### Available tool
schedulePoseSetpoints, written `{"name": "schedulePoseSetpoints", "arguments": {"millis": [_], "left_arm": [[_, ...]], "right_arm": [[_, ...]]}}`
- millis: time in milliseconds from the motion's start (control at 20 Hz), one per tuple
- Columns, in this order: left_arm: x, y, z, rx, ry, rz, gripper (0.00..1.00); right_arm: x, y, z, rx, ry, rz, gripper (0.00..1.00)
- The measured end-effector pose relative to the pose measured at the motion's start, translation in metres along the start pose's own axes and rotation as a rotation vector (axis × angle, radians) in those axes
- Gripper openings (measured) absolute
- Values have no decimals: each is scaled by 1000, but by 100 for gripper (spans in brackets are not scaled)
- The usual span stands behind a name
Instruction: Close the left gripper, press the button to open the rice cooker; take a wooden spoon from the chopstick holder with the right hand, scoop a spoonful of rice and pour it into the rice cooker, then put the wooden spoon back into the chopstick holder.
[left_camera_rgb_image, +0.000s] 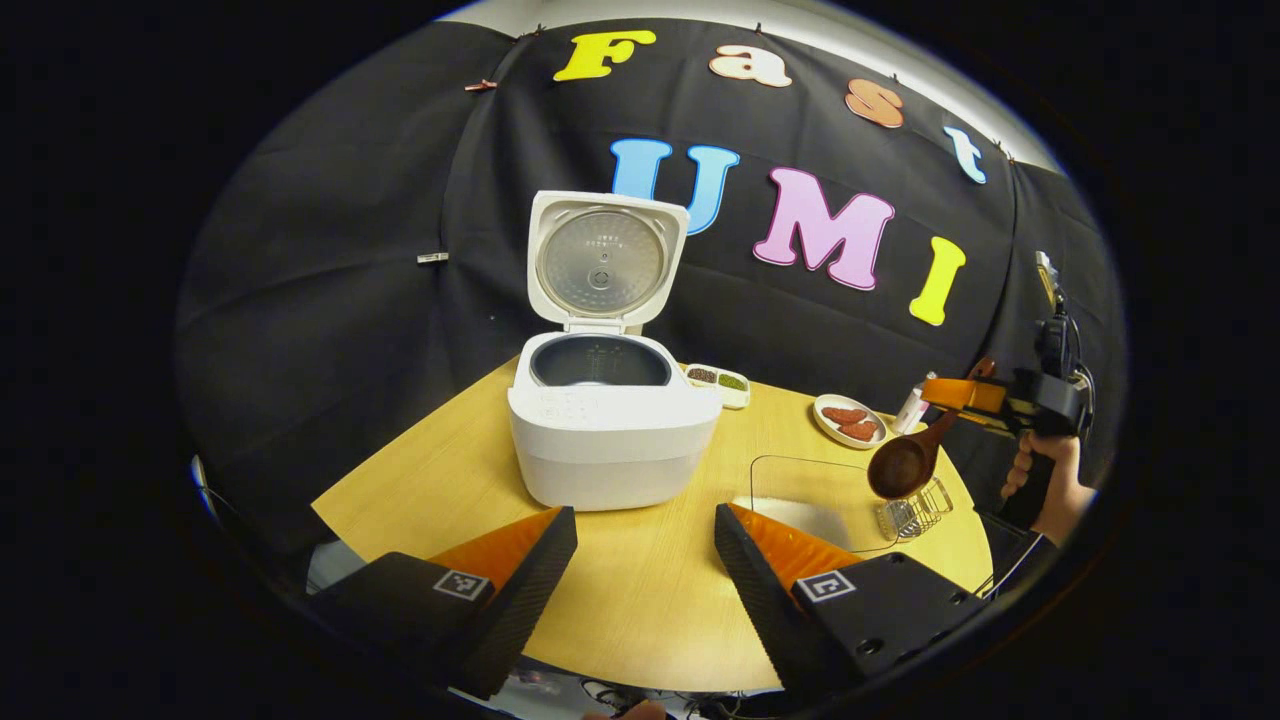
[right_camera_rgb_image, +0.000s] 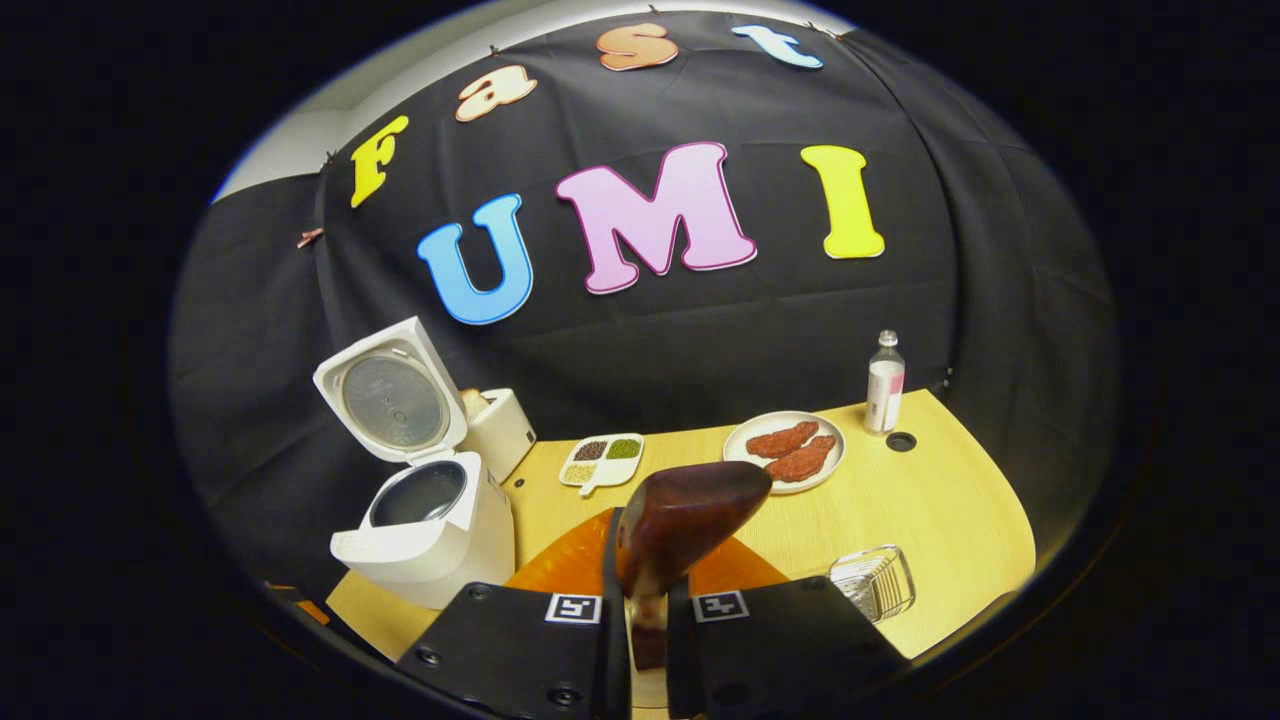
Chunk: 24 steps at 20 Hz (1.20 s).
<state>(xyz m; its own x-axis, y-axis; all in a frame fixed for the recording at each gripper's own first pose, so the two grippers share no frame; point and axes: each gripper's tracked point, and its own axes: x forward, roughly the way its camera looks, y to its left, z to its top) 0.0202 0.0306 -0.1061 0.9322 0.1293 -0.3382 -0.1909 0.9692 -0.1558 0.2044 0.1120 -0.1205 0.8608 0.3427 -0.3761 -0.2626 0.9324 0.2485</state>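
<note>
Left gripper view: left gripper (left_camera_rgb_image: 645, 570) low over table (left_camera_rgb_image: 640, 600), jaws wide apart, empty; rice cooker (left_camera_rgb_image: 610, 420) ahead, lid up; right gripper (right_camera_rgb_image: 648, 620) clamped on wooden spoon (right_camera_rgb_image: 685, 520), raised above chopstick holder (left_camera_rgb_image: 915, 512).

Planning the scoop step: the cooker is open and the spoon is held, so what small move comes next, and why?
Probably lower the right tool, shut on the wooden spoon, toward the clear rice container. The spoon's bowl looks empty, and the rice cooker already stands open.
</note>
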Motion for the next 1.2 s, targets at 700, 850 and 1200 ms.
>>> {"name": "schedulePoseSetpoints", "arguments": {"millis": [700, 850, 1200], "left_arm": [[18, 51, -35, 8, 93, -34, 96], [15, 56, -38, 23, 102, -35, 96], [4, 40, -43, 8, 116, -80, 96]], "right_arm": [[20, 16, -106, -207, 75, -112, 18], [17, 41, -124, -142, 110, -82, 19], [10, 74, -141, 36, 193, -63, 18]]}}
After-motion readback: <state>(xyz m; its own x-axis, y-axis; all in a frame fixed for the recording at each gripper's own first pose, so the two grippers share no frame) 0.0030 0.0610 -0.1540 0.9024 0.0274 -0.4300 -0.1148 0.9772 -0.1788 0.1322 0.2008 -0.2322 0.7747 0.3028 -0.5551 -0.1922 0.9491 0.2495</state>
